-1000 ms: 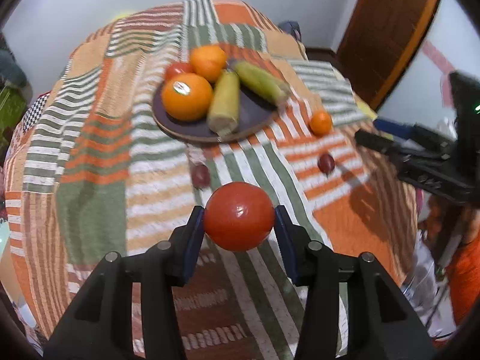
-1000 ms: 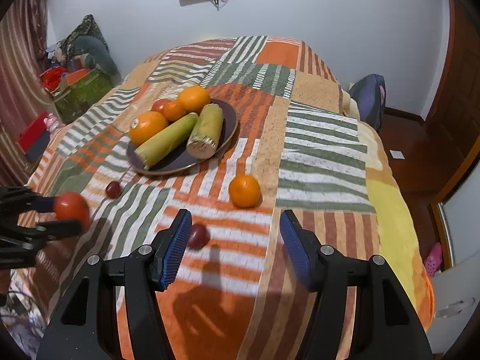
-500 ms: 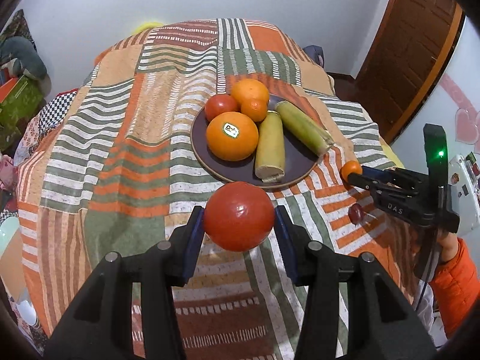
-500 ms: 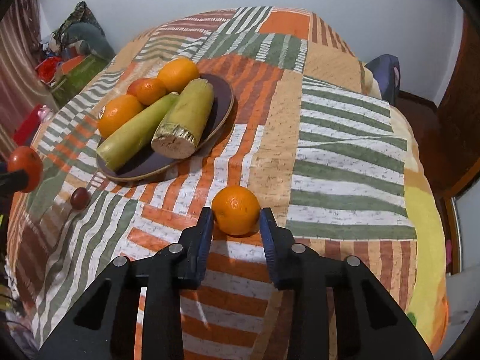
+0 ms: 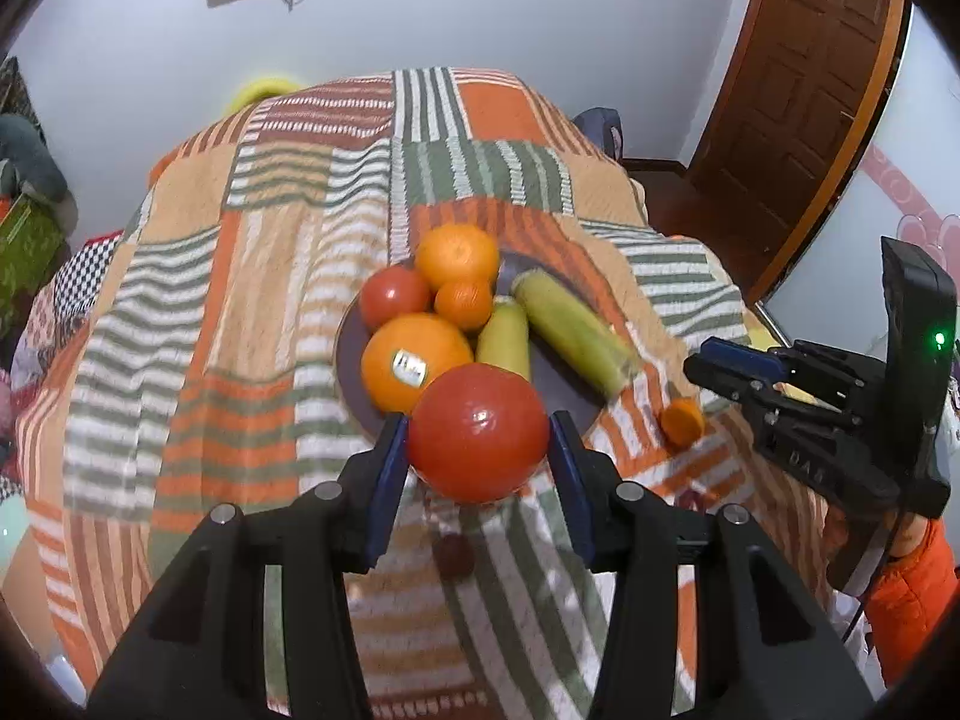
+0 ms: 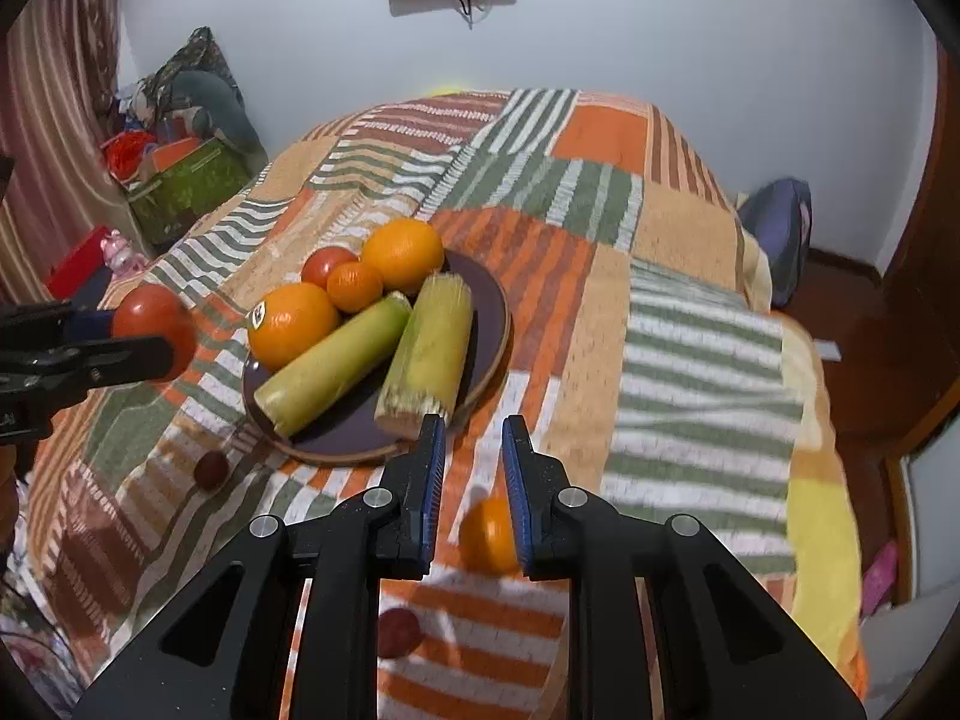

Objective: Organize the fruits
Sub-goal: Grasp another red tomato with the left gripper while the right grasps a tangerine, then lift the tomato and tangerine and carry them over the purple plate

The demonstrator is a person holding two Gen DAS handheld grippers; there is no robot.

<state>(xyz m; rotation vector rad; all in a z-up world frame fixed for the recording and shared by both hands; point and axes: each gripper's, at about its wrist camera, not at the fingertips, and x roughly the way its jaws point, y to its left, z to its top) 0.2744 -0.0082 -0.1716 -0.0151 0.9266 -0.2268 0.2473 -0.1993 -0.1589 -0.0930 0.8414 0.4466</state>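
My left gripper (image 5: 478,450) is shut on a red tomato (image 5: 478,432) and holds it in the air at the near rim of the dark plate (image 5: 564,396). The plate holds two oranges, a small mandarin (image 5: 463,303), a tomato (image 5: 396,296) and two corn cobs (image 5: 573,330). My right gripper (image 6: 473,468) has its jaws narrowly apart with nothing between them. A small orange (image 6: 487,534) lies on the blanket below it, beside its right finger. Two dark plums (image 6: 211,469) (image 6: 399,631) lie on the blanket.
The bed has a striped patchwork blanket (image 6: 690,360). A green box (image 6: 186,189) and clutter sit on the left. A wooden door (image 5: 804,96) stands at the right. A screen hangs on the far wall.
My left gripper has carried the tomato forward to the plate's near rim. My right gripper has risen and moved forward past the small orange, which now lies below it, and its jaws have narrowed.
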